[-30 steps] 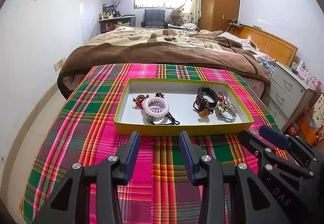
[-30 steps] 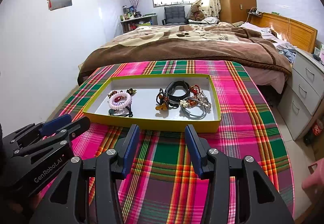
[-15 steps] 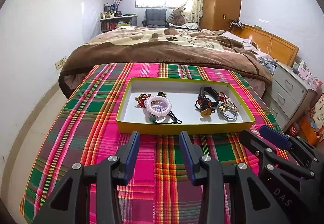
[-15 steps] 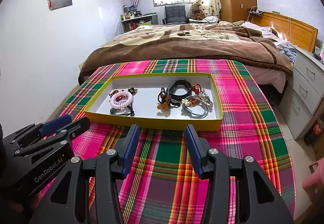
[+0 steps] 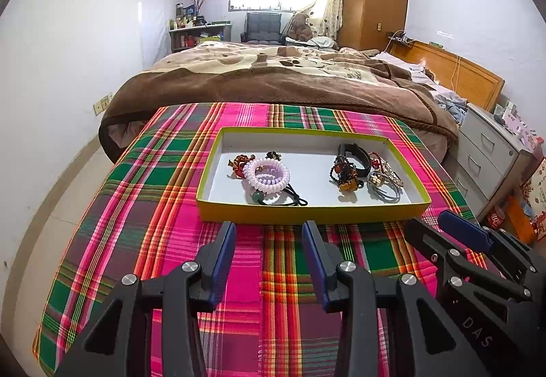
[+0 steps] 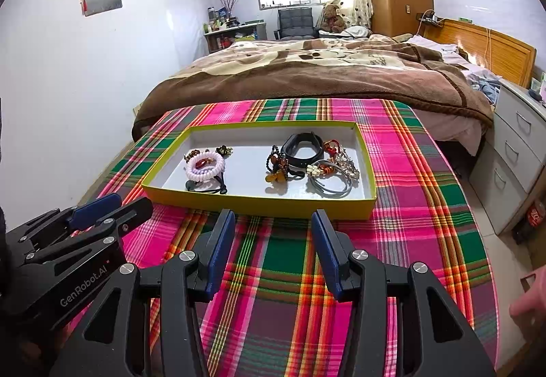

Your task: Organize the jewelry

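Note:
A shallow yellow-green box with a white floor lies on a plaid cloth. On its left side are a pale purple coil bracelet, a red trinket and a black hair tie. On its right side lie a black band, an amber bead bracelet and grey bangles. My left gripper is open, just short of the box's near wall. Beside it my right gripper is open too, holding nothing.
The plaid-covered table ends at a bed with a brown blanket. A grey drawer unit stands to the right, a white wall to the left. A person's fingers show at the lower right edge.
Both views have drawn back a little and risen slightly; the box sits lower in the left view. Neither gripper's jaws have changed and the jewelry has not moved.

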Demonstrator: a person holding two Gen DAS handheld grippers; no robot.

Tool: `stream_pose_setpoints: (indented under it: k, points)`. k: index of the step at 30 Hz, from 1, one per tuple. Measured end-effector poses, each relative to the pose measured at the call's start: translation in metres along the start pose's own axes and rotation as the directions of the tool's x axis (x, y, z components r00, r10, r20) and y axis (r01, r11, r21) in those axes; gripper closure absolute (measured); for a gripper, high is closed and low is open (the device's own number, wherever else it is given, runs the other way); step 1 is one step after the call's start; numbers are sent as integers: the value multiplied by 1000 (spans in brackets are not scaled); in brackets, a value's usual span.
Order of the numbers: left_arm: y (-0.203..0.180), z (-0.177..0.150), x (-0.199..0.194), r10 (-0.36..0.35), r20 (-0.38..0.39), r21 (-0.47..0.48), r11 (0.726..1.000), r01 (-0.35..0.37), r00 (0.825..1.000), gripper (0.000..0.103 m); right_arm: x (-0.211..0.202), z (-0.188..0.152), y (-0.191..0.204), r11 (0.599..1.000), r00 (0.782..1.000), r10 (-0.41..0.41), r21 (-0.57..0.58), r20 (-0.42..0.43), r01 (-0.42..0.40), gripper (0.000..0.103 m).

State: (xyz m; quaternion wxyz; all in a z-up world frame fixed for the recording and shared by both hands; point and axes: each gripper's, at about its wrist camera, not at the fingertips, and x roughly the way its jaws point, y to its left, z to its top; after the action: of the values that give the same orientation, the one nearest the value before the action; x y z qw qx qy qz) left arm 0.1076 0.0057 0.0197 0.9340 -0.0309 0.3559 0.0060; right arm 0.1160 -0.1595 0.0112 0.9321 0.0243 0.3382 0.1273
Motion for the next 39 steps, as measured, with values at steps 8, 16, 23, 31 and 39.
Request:
stream_pose_setpoints:
  k: [8, 16, 23, 31, 39]
  points:
    - [0, -1, 0, -1, -1, -2, 1000, 1, 1000, 63, 1, -1, 0, 1000, 1000, -1, 1, -3, 1, 56]
    - [1, -1, 0, 0, -3, -1, 1000, 0, 1000, 63, 1, -1, 1, 1000, 1000, 1, 0, -2, -1, 56]
    - [1, -3, 1, -1, -4, -1, 1000, 1, 1000, 63, 1, -1, 1, 1000, 1000, 0, -1, -3, 0, 56]
    - [1, -3, 1, 0, -7, 2, 1000, 0, 1000, 63, 1, -1, 1, 1000, 1000, 0, 0, -3, 0, 56]
    - [0, -2, 0, 9, -6, 2, 1000, -9, 1000, 63, 2, -1, 1, 1000, 1000, -1, -2, -4, 1, 56]
